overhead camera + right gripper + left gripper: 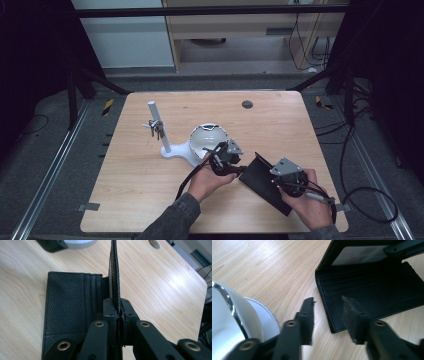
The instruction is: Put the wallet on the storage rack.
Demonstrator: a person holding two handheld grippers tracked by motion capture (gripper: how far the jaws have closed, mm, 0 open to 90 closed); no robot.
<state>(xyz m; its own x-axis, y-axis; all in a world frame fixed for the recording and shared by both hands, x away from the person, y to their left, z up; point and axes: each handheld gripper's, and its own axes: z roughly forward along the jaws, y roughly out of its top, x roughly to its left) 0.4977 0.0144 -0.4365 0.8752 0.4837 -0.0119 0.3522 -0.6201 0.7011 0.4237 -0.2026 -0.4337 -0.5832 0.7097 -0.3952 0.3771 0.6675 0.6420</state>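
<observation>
Fig.: opening a black wallet [263,181] on the table [150,195]. The right gripper [119,311] has its jaws clamped tight on one flap of the wallet, which stands on edge straight up between them; the other flap, w/ card slots, lies flat on the table just left of those jaws. Held so, the wallet is presumably kept open like a book.

The left gripper [328,307] has its jaws part-open w/ nothing between them; the near corner of the flat flap lies just ahead of and partly under the right-hand jaw, not touching as far as the view shows. This stance suits either letting go of the flat flap or pinning it down.

A white rounded lamp [207,140] sits close beside the left-hand jaw of the left gripper.

Hard to make out: the clear window pocket [359,255] on the raised flap is glare-washed, contents unreadable; card slots look empty, prob. The lifted flap's top is cut off in the right gripper view.
</observation>
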